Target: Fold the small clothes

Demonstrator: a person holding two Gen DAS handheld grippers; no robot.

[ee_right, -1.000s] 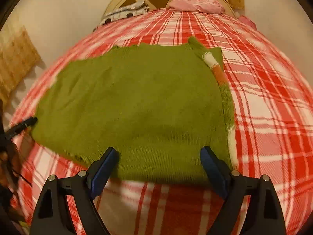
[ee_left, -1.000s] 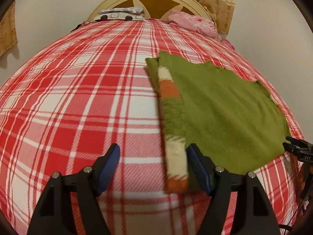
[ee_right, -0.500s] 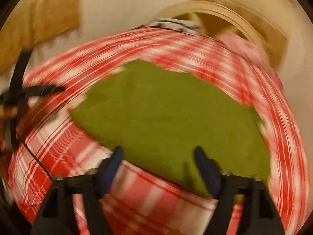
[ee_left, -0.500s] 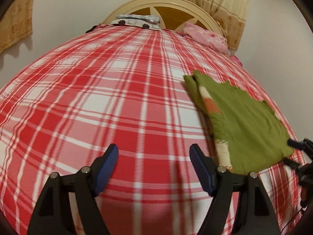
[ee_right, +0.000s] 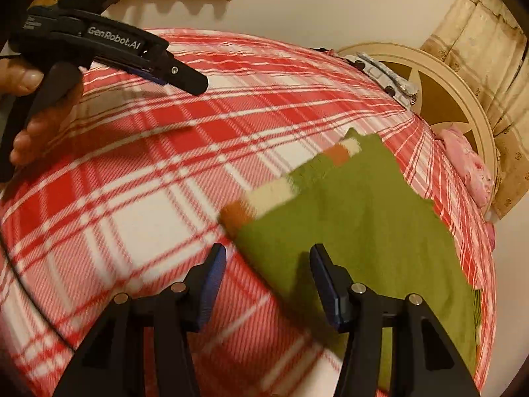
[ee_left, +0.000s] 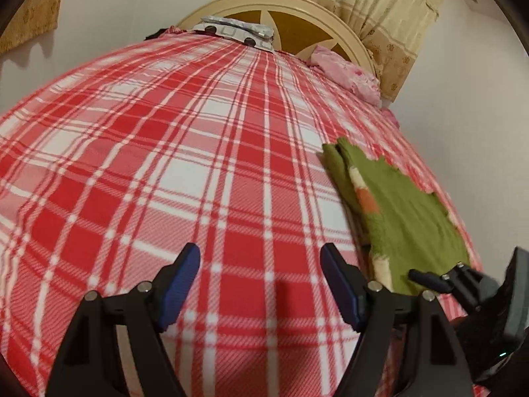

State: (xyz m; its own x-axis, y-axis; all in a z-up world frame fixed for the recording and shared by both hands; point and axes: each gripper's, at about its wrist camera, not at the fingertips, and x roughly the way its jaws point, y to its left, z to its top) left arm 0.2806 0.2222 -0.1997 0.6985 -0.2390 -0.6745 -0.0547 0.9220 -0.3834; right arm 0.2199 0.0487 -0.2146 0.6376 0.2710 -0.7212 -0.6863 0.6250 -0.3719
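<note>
A green knitted garment (ee_right: 363, 218) with a cream and orange striped sleeve (ee_right: 264, 198) lies folded flat on the red plaid bedcover (ee_left: 165, 172). It also shows at the right of the left wrist view (ee_left: 403, 218). My right gripper (ee_right: 267, 264) is open and empty, over the garment's near left corner. My left gripper (ee_left: 261, 264) is open and empty above bare bedcover, left of the garment. The left gripper also shows in the right wrist view (ee_right: 185, 79), held in a hand at the upper left.
A cream headboard (ee_left: 297, 13) stands at the far end of the bed. A pink pillow (ee_left: 347, 69) and a patterned item (ee_left: 238, 31) lie by it. Curtains (ee_left: 380, 6) hang behind. White walls flank the bed.
Both grippers have swung left. The left one moved off the striped sleeve onto bare bedcover. The right one shifted from the garment's near edge to its near left corner.
</note>
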